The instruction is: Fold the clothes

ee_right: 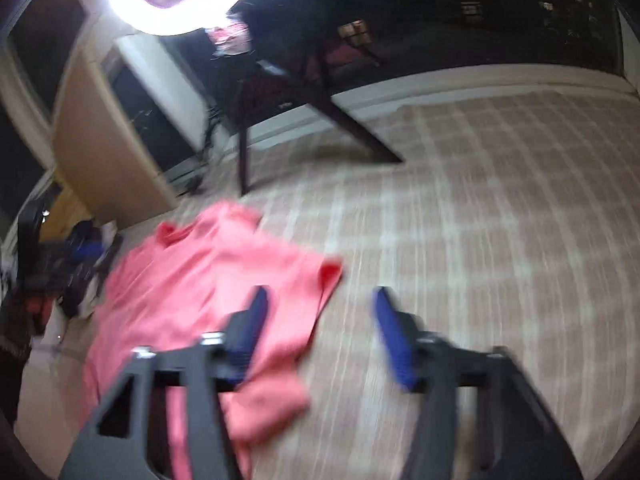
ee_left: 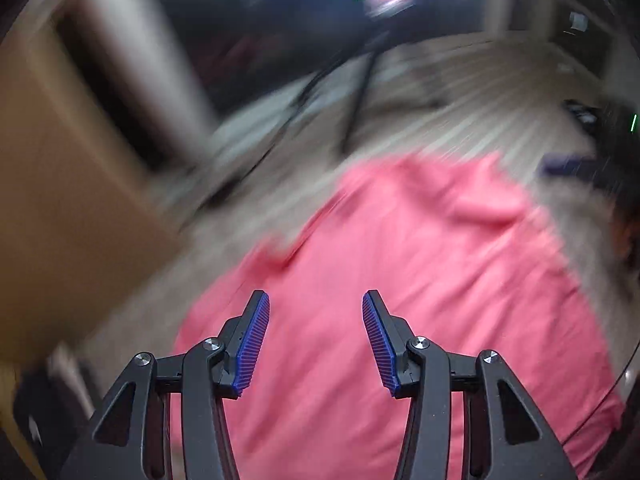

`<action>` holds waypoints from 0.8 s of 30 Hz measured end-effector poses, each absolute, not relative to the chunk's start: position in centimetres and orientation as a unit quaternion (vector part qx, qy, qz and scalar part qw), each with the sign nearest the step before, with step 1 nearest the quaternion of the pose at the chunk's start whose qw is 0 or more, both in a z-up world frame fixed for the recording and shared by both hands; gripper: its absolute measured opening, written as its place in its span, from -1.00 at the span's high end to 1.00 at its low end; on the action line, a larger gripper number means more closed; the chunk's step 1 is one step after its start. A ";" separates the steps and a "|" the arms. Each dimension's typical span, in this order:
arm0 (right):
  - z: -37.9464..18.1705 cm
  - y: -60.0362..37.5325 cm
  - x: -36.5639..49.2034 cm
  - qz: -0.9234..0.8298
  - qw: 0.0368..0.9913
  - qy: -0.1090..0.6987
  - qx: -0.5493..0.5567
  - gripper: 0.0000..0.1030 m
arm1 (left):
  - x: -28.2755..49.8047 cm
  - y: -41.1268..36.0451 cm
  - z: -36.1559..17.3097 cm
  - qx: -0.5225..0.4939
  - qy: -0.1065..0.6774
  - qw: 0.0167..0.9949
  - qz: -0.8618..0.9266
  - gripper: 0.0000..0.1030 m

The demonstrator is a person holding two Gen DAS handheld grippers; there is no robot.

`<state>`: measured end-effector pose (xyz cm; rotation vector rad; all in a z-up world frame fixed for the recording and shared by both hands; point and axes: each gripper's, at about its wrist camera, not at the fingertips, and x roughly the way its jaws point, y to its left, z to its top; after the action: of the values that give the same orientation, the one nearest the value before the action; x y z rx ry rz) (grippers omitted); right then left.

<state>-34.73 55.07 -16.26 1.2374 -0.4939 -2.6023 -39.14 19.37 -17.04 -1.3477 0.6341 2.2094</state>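
Pink shirt lies spread on the checked bedcover. Your left gripper hangs above the shirt, jaws apart, nothing between. Your right gripper, also apart and empty, sits over the shirt's edge.

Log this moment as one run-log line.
task: fold clothes | pink shirt: lying on checked bedcover | left claw: open, empty | right claw: open, empty | views: blurred

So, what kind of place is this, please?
Probably a room in a home, likely a bedroom: a pink shirt lies on a checked bedcover, with a ring light and a dark chair beyond it.
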 end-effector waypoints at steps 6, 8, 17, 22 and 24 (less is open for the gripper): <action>-18.1 51.2 -39.0 -0.881 0.129 -0.083 0.447 0.04 | -40.0 9.1 -20.5 -0.534 0.160 0.154 0.816 0.10; -18.0 50.3 -39.0 -0.878 0.136 -0.059 0.455 0.95 | -40.1 7.1 -21.5 -0.543 0.151 0.138 0.814 0.10; -16.9 53.4 -37.4 -0.886 0.049 -0.059 0.457 0.82 | -41.3 2.0 -22.0 -0.531 0.117 0.112 0.832 0.10; -16.9 53.6 -37.6 -0.881 0.044 -0.081 0.465 0.08 | -43.5 0.5 -21.6 -0.516 0.106 0.108 0.843 0.09; -17.1 52.8 -37.7 -0.881 0.037 -0.053 0.469 0.08 | -44.3 0.1 -21.7 -0.517 0.089 0.120 0.843 0.04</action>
<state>-37.73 52.77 -17.14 1.4405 -0.1639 -2.7031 -44.32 0.08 -21.66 -1.5122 0.2594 2.4626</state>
